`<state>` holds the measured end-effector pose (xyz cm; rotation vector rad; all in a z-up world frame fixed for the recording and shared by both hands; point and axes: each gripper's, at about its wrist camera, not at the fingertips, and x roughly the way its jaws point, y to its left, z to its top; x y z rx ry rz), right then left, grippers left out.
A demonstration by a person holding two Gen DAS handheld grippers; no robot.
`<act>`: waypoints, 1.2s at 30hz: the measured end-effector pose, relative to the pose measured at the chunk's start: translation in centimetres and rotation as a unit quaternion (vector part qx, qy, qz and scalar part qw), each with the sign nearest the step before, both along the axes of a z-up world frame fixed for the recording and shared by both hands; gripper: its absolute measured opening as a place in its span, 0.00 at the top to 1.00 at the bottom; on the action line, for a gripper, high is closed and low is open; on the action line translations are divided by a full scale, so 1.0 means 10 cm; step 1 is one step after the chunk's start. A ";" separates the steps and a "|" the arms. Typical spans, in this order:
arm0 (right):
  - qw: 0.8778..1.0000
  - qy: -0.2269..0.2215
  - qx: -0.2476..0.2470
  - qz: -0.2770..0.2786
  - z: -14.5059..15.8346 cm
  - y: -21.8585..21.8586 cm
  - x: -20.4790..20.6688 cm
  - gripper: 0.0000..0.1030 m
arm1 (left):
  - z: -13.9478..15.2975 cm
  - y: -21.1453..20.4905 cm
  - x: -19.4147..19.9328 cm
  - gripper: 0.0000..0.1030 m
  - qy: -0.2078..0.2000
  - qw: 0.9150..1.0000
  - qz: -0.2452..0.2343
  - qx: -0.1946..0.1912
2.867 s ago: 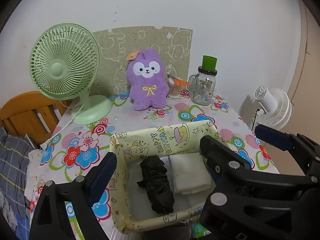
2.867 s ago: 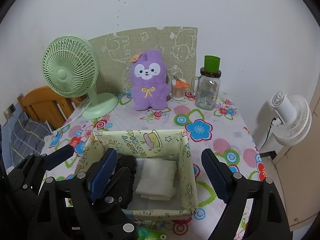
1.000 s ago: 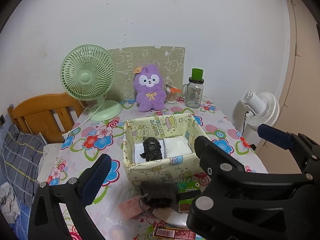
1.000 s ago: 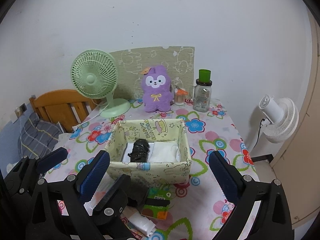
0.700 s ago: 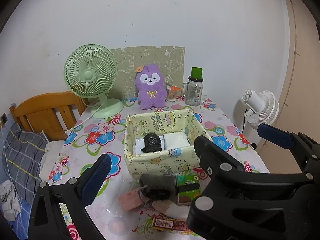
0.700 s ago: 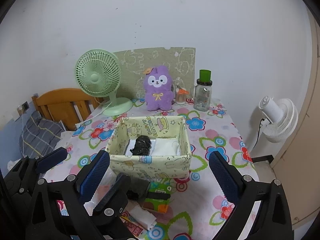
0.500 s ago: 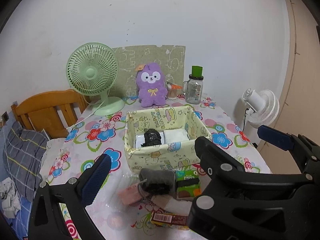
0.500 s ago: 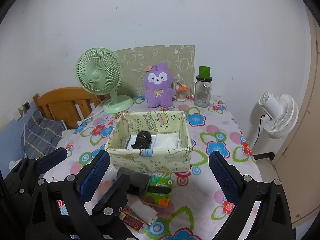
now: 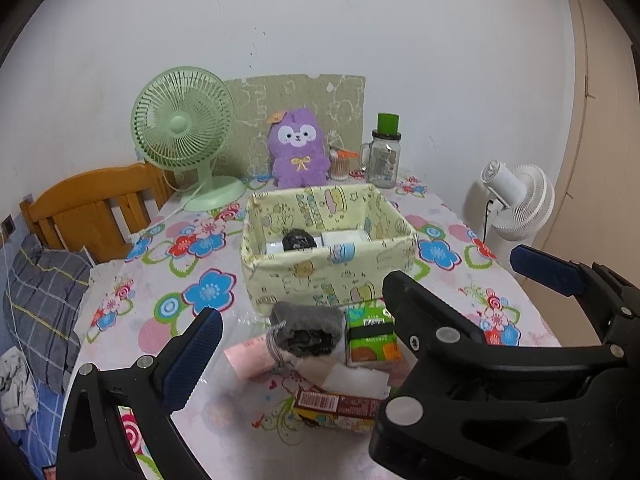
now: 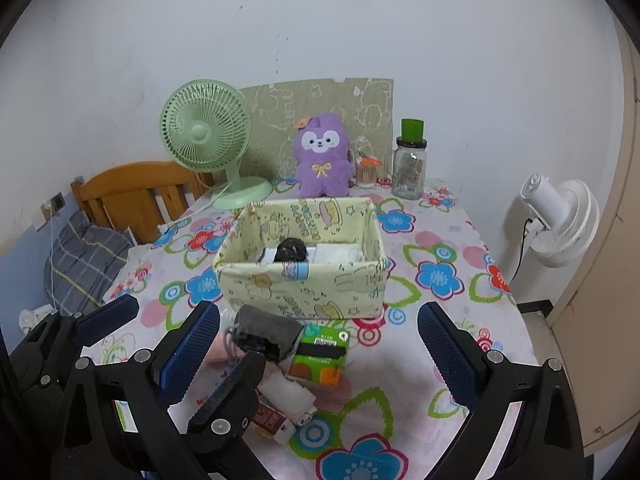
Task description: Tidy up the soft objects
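White walls back a table [image 9: 168, 300] under a flowered cloth.

Left wrist view: the left gripper [image 9: 360, 312] hangs above the near edge, its blue-padded jaws spread wide and holding nothing. A pale yellow fabric box [image 9: 320, 276] sits mid-table; inside lie a black rolled item [image 9: 298, 241] and a folded white cloth [image 9: 345, 237], side by side, likely sorted there already. Just in front of the box a grey rolled sock [image 9: 306, 330] lies beside a green carton [image 9: 370, 338], probably the next soft thing to pick. The black arm of the other tool blocks the lower right.

Right wrist view: the right gripper [image 10: 318, 344] is equally wide and empty, set back from the pile. This angle alone shows a small white roll [image 10: 290, 394] near the sock [image 10: 266, 334]. A purple plush [image 10: 322, 156] sits upright against the far wall beside a green fan [image 10: 206, 132].
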<state>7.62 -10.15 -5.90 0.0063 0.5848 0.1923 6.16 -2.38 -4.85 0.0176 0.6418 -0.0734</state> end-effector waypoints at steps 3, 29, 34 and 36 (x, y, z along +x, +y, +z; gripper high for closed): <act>1.000 0.004 0.003 0.000 -0.09 -0.02 -0.01 0.02 | -0.08 -0.02 -0.02 0.00 0.003 1.000 -0.003 -0.001; 1.000 0.022 -0.002 0.005 -0.80 -0.12 -0.11 0.08 | -0.80 -0.15 -0.11 0.00 0.027 0.999 -0.022 -0.005; 1.000 0.029 -0.001 0.008 -0.90 -0.11 -0.09 0.11 | -0.89 -0.13 -0.11 0.00 0.027 0.999 -0.018 -0.013; 0.999 0.032 -0.002 0.010 -0.93 -0.10 -0.08 0.11 | -0.93 -0.13 -0.11 0.01 0.028 0.999 -0.016 -0.016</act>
